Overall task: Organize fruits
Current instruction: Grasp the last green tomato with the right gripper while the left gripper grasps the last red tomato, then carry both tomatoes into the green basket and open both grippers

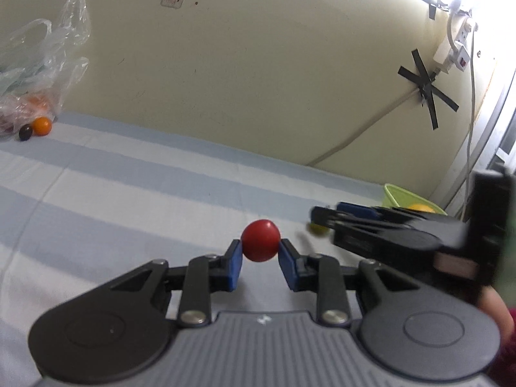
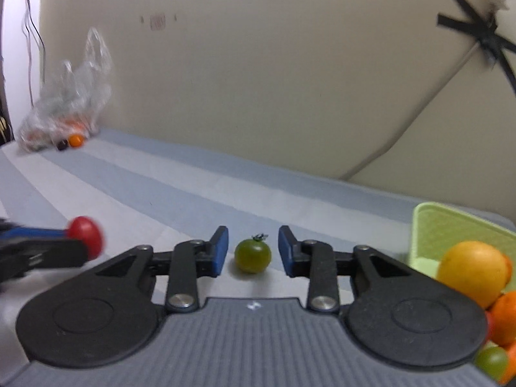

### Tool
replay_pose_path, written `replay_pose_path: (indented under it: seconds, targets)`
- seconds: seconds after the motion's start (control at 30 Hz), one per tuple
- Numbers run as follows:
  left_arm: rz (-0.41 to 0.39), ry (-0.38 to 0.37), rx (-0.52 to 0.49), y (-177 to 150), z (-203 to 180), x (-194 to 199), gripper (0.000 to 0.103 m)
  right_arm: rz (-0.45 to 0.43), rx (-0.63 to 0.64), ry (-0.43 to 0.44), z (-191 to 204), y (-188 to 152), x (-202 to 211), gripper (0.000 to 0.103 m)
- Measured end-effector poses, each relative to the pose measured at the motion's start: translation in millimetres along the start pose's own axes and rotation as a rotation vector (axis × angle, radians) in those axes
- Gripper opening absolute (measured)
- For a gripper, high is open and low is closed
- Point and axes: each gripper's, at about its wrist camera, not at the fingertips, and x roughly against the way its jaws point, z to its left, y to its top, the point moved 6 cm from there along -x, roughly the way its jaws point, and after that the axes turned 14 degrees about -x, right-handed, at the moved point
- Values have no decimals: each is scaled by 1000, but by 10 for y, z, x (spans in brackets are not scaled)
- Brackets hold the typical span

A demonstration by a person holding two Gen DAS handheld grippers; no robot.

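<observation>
Striped cloth in pale blue and white covers the flat surface, and a cream wall with black tape crosses stands behind it.

The left gripper is clenched on a red tomato: both blue pads touch its sides, and the tomato sits at the very tips of the fingers. In the right wrist view the same red tomato appears to the left of the right gripper, held at the end of the left one.

The right gripper has its jaws apart. A green tomato lies on the cloth between the fingertips, and there is a gap on each side, so the pads do not press on it.

To the right of the right gripper, very near, stands a light green basket with a yellow fruit and orange fruits inside. Far ahead and to the left of both grippers, by the wall, lies a clear plastic bag, with a small orange fruit and a dark fruit just beside it.
</observation>
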Motion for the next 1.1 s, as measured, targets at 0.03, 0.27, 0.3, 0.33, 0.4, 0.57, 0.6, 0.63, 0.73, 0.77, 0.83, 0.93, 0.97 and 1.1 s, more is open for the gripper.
replay_pose_path:
  seconds: [0.03,0.27,0.3,0.33,0.4,0.57,0.6,0.63,0.73,0.77,0.83,0.93,0.97,1.1]
  targets:
    - [4,0,-5,-15,-23,5,25,29,-1,-1,-4,-28,-57,36]
    - [12,-50,-47,18,-267,91,25,-36,-104,50,-200,-110,510,27]
    - [10,-70,-60,46,-355,89,25,-56,-114,57,-244,-141,654,27]
    - [9,-88,-72,73,-429,81,26,-77,-126,63,-303,-176,800,27]
    - [7,-143,-117,167,-678,33,26,-135,-153,51,-474,-261,1127,27]
    - [8,-252,-222,475,-1352,-249,26,-288,-175,-100,-1000,-331,1570,28]
    - [4,-263,-238,522,-1466,-301,26,-298,-193,-126,-1128,-316,1593,28]
    - [0,-279,-258,596,-1608,-383,26,-301,-220,-146,-1256,-296,1597,28]
    - [21,-311,-278,671,-1890,-605,26,-324,-284,-189,-1558,-236,1589,30]
    - [34,-300,-287,681,-1956,-706,27,-332,-304,-187,-1637,-233,1590,30]
    - [46,-265,-306,680,-2018,-866,29,-355,-347,-172,-1733,-235,1573,31]
    - [59,-229,-320,723,-2041,-969,33,-341,-387,-148,-1830,-270,1463,37]
    - [52,-222,-318,745,-2029,-966,41,-338,-383,-150,-1828,-275,1438,47]
    - [13,-185,-288,846,-1936,-844,44,-393,-398,-151,-1837,-261,1534,51]
